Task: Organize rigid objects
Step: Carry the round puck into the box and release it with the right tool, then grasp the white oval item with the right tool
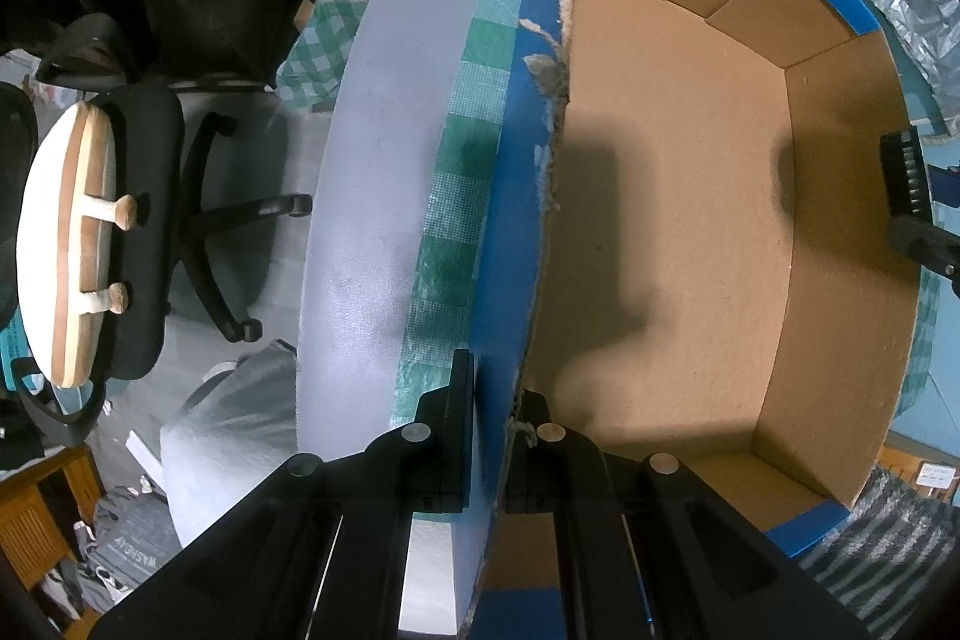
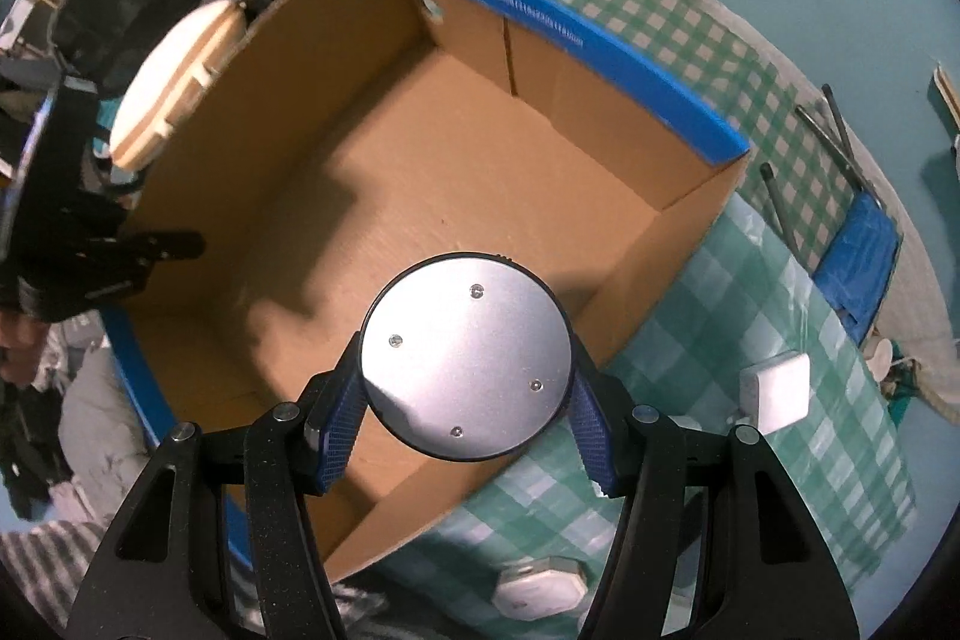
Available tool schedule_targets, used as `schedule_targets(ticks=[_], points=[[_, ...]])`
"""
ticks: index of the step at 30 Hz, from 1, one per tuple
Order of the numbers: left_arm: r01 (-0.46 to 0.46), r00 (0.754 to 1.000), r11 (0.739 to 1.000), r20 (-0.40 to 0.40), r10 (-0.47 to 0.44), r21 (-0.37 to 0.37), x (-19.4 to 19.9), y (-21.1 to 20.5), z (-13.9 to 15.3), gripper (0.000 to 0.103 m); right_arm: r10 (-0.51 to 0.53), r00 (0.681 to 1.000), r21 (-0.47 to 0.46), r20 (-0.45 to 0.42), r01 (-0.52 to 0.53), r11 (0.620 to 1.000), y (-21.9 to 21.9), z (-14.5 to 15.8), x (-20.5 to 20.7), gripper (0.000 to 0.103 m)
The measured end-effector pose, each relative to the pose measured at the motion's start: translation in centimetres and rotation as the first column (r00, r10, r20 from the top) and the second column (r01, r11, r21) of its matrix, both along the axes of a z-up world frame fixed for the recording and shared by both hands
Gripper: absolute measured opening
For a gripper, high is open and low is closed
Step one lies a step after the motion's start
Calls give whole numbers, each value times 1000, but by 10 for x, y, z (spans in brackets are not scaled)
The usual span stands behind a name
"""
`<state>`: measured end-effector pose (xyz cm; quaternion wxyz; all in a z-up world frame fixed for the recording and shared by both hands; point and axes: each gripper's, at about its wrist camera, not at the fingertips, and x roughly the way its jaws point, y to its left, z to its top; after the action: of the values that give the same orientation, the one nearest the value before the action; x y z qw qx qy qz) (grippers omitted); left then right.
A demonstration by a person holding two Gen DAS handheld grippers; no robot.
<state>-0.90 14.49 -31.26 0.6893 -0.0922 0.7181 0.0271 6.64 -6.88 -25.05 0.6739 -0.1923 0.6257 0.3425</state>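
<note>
**Round disc held over open box; box wall clamped**

The right gripper (image 2: pixel 467 403) held one round metal-faced disc (image 2: pixel 465 357), its jaws closed against its rim, flat silver face toward the camera, four small screws visible. The disc hung above the near corner of one open cardboard box (image 2: pixel 420 172), which stood empty on the checked worktop (image 2: pixel 750 340).

The left gripper (image 1: pixel 486 436) had its jaws pinched narrow on the box's torn side wall, pointing downward.

Only the right wrist view showed one white square item (image 2: pixel 775 391) and one white octagonal item (image 2: pixel 540 589) on the worktop.
</note>
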Motion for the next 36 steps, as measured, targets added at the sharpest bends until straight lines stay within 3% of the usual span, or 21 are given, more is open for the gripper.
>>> schedule_targets(ticks=[11,20,25,36], points=[[8,1000,1000,-9,-8,4,0,1,0,6,2,999,18,34,-3,1000,0,-1,-2,62],[21,1000,1000,-7,-21,4,1,-1,3,6,-27,999,49,34,25,998,-2,3,-1,68],[25,1000,1000,-5,-25,7,2,-2,5,6,-57,997,77,52,53,996,-8,20,-3,75],[27,1000,1000,-8,-27,10,3,-3,4,6,-136,987,113,82,126,986,-58,60,-6,78]])
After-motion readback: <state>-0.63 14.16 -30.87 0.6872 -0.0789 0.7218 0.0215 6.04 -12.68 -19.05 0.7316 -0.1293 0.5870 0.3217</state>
